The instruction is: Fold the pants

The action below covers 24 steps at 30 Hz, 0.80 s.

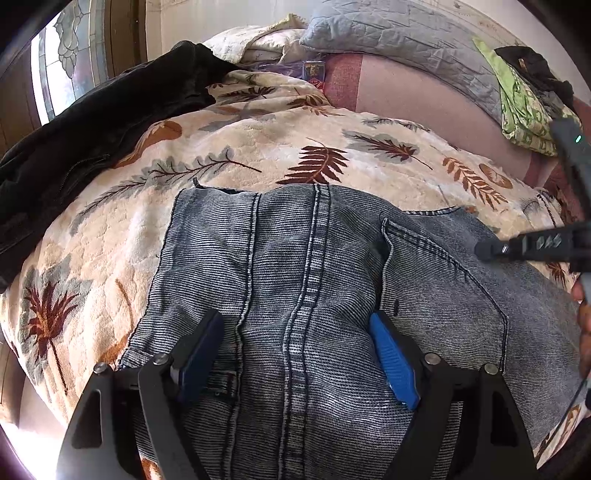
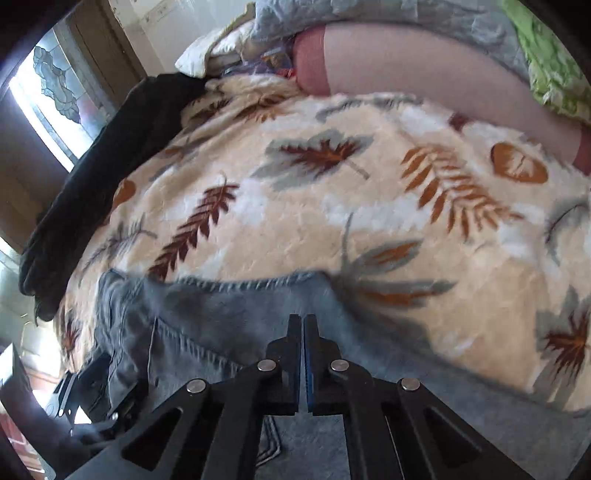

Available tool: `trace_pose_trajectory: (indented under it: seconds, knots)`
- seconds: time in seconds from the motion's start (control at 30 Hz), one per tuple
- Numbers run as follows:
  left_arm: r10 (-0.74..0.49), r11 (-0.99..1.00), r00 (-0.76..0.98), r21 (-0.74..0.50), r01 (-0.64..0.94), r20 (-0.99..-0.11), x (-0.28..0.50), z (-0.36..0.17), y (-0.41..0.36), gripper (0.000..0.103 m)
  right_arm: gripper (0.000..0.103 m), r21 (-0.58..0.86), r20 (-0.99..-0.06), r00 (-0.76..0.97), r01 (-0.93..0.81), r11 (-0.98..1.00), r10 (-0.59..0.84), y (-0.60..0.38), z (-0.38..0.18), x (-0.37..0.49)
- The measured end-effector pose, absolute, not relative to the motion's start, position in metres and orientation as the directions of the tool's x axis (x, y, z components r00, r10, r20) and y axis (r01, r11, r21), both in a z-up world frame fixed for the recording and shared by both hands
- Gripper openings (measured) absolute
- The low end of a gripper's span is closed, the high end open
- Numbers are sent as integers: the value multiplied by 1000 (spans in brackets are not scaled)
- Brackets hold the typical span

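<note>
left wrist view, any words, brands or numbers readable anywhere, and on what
"DAS": pale raised letters on the right gripper, only roughly legible.
Small box by the pillows: printed label, too small to read.
Jeans, blanket: no text.

right wrist view motion-blurred, jeans (image 2: 221, 332) cut off at lower edge, whether the closed gripper (image 2: 303, 321) pinches denim unclear
</note>
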<state>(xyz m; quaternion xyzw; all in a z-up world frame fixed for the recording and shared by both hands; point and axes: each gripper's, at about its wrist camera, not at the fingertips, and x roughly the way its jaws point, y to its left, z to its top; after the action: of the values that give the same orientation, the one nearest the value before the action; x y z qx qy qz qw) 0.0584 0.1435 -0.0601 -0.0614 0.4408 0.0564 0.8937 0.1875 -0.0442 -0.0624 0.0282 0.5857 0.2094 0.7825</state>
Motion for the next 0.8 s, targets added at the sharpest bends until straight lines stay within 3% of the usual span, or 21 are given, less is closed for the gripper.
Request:
trace_pose_trajectory:
  seconds: [0.07, 0.33, 0.43, 0.5, 0.53, 0.67, 0.73, 0.8]
  knots:
    - [54, 987, 606, -49, -153, -794, 58, -61, 142, 81, 6, 324, -897, 224, -253, 912, 381, -51, -81, 190]
    - [70, 984, 610, -44, -170, -789, 57, -60, 141, 81, 10, 381, -837, 348, -184, 906, 422, -105, -28, 141]
    - [81, 984, 612, -33, -173, -786, 57, -61, 140, 82, 29, 427, -819, 385, -87, 900, 425, -161, -26, 113]
    - [86, 984, 615, -28, -173, -784, 56, -61, 139, 82, 58, 449, -815, 421, 25, 893, 398, -212, -32, 101]
    - [88, 984, 617, -26, -174, -782, 56, -61, 139, 82, 63, 464, -815, 433, 94, 881, 384, -237, -38, 98]
    - [103, 984, 626, -13, -178, -773, 55, -62, 137, 83, 64, 602, -777, 439, 309, 737, 451, -334, -88, 105]
    - [111, 983, 631, -7, -181, -768, 54, -63, 136, 83, 61, 758, -648, 510, 358, 545, 566, -368, -103, 104]
    - [114, 983, 639, -6, -183, -761, 52, -63, 135, 83, 62, 776, -624, 545, 344, 529, 561, -378, -89, 97]
